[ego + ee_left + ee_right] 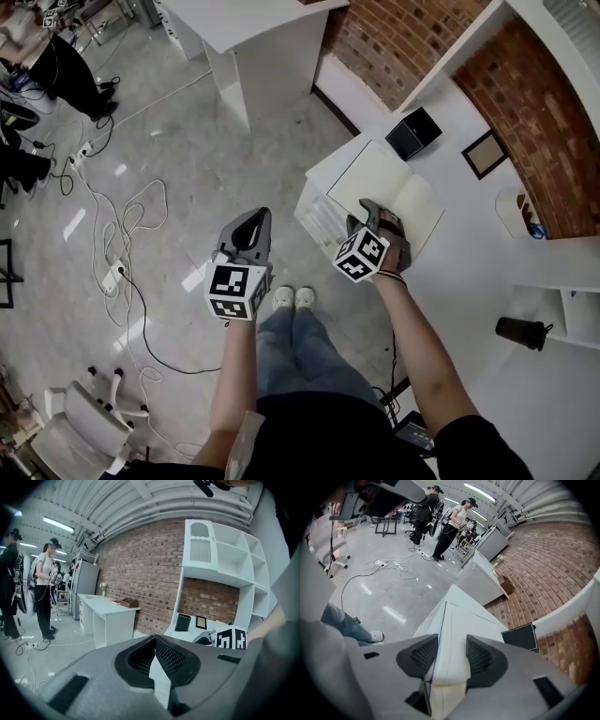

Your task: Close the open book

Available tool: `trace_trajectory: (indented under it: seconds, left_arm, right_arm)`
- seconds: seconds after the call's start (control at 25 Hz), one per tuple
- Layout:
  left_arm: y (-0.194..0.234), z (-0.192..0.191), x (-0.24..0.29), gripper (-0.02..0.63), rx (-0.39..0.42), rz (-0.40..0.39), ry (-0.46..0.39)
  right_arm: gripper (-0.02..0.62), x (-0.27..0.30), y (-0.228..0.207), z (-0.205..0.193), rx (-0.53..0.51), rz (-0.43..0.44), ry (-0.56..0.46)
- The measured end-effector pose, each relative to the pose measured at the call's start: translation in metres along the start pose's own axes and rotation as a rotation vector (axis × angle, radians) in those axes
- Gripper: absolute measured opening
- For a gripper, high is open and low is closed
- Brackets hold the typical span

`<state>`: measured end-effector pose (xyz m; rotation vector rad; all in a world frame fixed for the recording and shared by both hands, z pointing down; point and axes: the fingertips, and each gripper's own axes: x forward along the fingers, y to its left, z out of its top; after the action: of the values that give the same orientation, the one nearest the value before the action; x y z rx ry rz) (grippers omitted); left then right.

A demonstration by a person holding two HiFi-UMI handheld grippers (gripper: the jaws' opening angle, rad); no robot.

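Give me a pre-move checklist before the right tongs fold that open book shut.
1. Right tongs on the open white-paged book: ok, a page stack sits between the pads at its near edge.
2. Which half is gripped: cannot tell.
3. Book closed: not ok, both pages lie flat on the white table.
4. Left tongs out of the way: ok, shut, empty, over the grey floor.
5. Swing path: ok, the square black box stands apart, beyond the book's far corner.
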<state>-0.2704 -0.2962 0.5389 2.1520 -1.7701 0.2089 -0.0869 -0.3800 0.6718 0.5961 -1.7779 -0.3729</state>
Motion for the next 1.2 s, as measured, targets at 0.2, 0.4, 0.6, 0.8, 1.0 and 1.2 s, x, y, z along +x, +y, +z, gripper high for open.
trace_trajectory:
  seconds: [0.2, 0.4, 0.6, 0.8, 1.0, 1.2]
  left_arm:
    - [0.002, -0.001, 0.001, 0.009, 0.001, 0.002, 0.004]
    - [0.001, 0.0, 0.002, 0.009, 0.003, 0.001, 0.004]
    - [0.0, 0.0, 0.004, 0.009, 0.005, -0.001, 0.006]
    - [-0.003, 0.001, 0.007, 0.009, 0.007, -0.01, 0.006]
    - [-0.017, 0.007, 0.015, 0.009, 0.018, -0.041, -0.002]
    - [-0.037, 0.013, 0.025, 0.009, 0.038, -0.084, -0.005]
  right_arm:
    - [0.176, 0.004, -0.001, 0.005, -0.044, -0.038, 0.015]
    - [0.088, 0.005, 0.008, 0.005, -0.104, -0.059, 0.047]
    - [0.047, 0.002, 0.007, 0.005, -0.096, -0.085, 0.059]
    - [0.034, -0.012, -0.002, 0.007, 0.015, -0.125, -0.011]
    - [0.027, -0.039, -0.019, 0.006, 0.207, -0.188, -0.126]
    - [0.025, -0.068, -0.037, -0.004, 0.424, -0.256, -0.239]
